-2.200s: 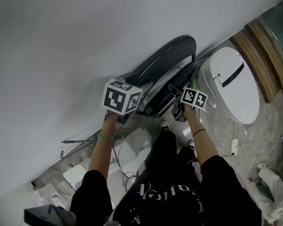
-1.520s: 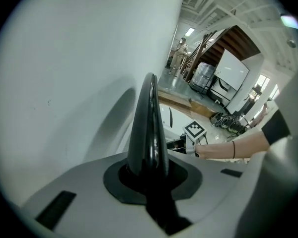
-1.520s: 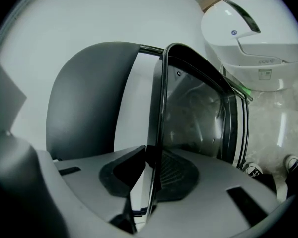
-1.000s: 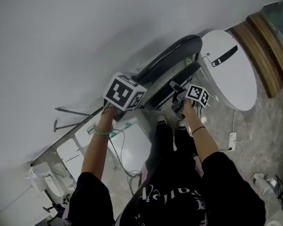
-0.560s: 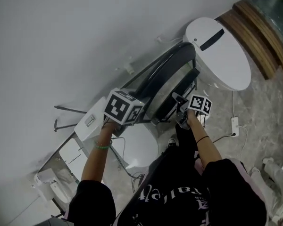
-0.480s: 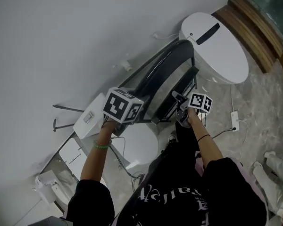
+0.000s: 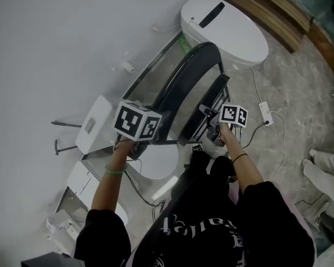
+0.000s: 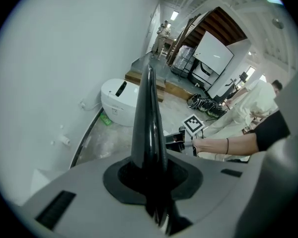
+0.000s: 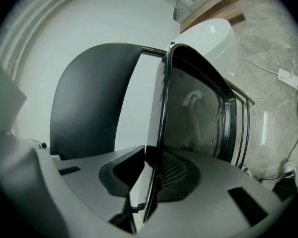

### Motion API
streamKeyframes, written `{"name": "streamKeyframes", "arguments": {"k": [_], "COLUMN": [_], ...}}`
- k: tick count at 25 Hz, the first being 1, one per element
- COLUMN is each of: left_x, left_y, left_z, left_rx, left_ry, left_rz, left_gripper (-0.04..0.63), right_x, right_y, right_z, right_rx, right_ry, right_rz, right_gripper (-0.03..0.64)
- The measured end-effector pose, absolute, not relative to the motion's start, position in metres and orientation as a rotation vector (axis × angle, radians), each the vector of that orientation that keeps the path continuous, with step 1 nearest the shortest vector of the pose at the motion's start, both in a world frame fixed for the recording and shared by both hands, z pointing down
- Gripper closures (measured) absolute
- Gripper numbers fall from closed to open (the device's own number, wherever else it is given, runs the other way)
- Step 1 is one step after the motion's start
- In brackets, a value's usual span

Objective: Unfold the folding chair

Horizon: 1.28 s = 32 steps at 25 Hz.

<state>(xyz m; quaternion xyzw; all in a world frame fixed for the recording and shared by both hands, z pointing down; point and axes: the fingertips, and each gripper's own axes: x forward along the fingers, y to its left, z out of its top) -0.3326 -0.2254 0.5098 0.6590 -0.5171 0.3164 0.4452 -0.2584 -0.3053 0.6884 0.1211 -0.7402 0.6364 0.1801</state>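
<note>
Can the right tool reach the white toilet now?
Probably not. The right tool is shut on the chair, so it's busy, and the chair stands between it and the toilet.

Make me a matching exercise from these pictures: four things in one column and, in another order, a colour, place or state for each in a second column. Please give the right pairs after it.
Things
1. folding chair
2. toilet
3. power strip
4. wooden platform

Descriptions
A. white, large, lid shut
B. brown, behind the toilet
C. black, gripped by the left claw and the right claw
D. white, small, lying on the floor

Pairs: 1-C, 2-A, 3-D, 4-B
</note>
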Motion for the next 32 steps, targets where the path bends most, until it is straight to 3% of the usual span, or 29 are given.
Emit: {"name": "streamKeyframes", "arguments": {"k": [15, 23, 32], "left_x": [-0.123, -0.113, -0.181], "left_y": [-0.225, -0.226, -0.246], "left_z": [0.497, 0.497, 0.520], "left_rx": [1.687, 1.758, 1.753], "left_ry": [-1.219, -1.131, -1.145], "left_rz": [0.871, 0.862, 0.846], "left_gripper": [0.517, 0.502, 0.532], "right_x": [-0.060, -0.043, -0.014], "right_y": [-0.297, -0.293, -0.293], "right_z": [0.679, 0.681, 0.696], "right_rx": [0.316, 0.375, 0.412], "right_ry": [-2.136, -2.186, -2.295], "right_rz": [1.999, 2.056, 2.054], "right_gripper": [0.538, 0.538, 0.525]}}
